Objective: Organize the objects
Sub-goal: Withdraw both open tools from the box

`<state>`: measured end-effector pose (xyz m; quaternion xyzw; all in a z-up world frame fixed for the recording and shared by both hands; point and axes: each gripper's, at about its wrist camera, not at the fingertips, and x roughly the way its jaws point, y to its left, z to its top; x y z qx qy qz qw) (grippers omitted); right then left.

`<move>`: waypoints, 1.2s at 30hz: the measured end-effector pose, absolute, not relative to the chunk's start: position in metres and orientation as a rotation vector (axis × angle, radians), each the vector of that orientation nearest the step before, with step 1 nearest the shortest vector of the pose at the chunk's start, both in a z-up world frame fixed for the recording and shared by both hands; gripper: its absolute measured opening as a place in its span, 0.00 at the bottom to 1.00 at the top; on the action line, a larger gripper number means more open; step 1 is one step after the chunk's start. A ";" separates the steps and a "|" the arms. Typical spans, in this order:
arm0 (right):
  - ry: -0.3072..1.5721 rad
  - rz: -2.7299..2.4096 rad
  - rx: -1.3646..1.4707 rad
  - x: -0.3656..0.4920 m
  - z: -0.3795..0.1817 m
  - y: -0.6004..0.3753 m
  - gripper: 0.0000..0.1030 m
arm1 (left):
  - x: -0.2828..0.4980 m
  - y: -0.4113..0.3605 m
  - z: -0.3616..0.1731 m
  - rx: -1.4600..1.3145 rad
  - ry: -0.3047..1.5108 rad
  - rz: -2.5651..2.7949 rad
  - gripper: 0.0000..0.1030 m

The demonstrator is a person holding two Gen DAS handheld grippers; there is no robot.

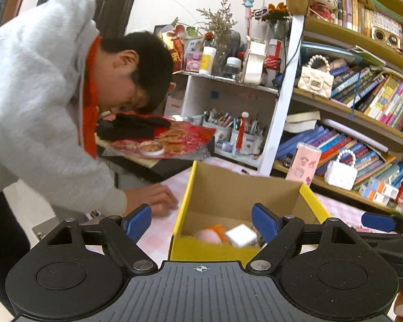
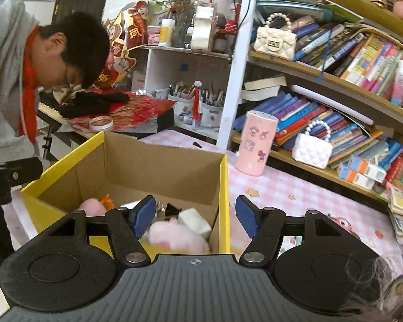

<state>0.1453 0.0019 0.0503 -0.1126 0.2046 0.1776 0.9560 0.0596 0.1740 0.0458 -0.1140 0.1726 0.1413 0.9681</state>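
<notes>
A yellow cardboard box (image 1: 244, 187) (image 2: 224, 187) stands open on the pink checked tablecloth (image 2: 295, 196). Inside lie a pink plush toy (image 2: 177, 234) (image 1: 208, 236), a white block (image 2: 194, 220) (image 1: 241, 235), a second pink plush with an orange part (image 2: 92, 206) and small dark items. My left gripper (image 1: 201, 221) is open and empty above the box's near wall. My right gripper (image 2: 195, 214) is open and empty over the box's right wall, with the plush blurred just below it.
A person in a grey top (image 1: 40, 94) leans over the table at the left, hand (image 1: 153, 196) flat beside the box. A pink tumbler (image 2: 256, 142) stands right of the box. Bookshelves (image 2: 335, 80) with white purses (image 2: 311, 149) fill the right. A keyboard with red packets (image 2: 115, 112) lies behind.
</notes>
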 end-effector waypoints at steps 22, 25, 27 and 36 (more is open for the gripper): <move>0.716 0.317 -0.212 0.027 -0.017 -0.007 0.64 | -0.026 0.141 0.002 -0.080 0.603 0.192 0.86; 0.724 0.300 -0.205 0.019 -0.019 -0.012 0.67 | -0.031 0.139 -0.001 -0.084 0.627 0.180 0.86; 0.727 0.281 -0.197 0.013 -0.020 -0.017 0.68 | -0.035 0.136 -0.001 -0.081 0.627 0.166 0.86; 0.783 0.162 -0.135 -0.005 -0.029 -0.043 0.69 | -0.046 0.117 -0.006 -0.032 0.650 0.086 0.86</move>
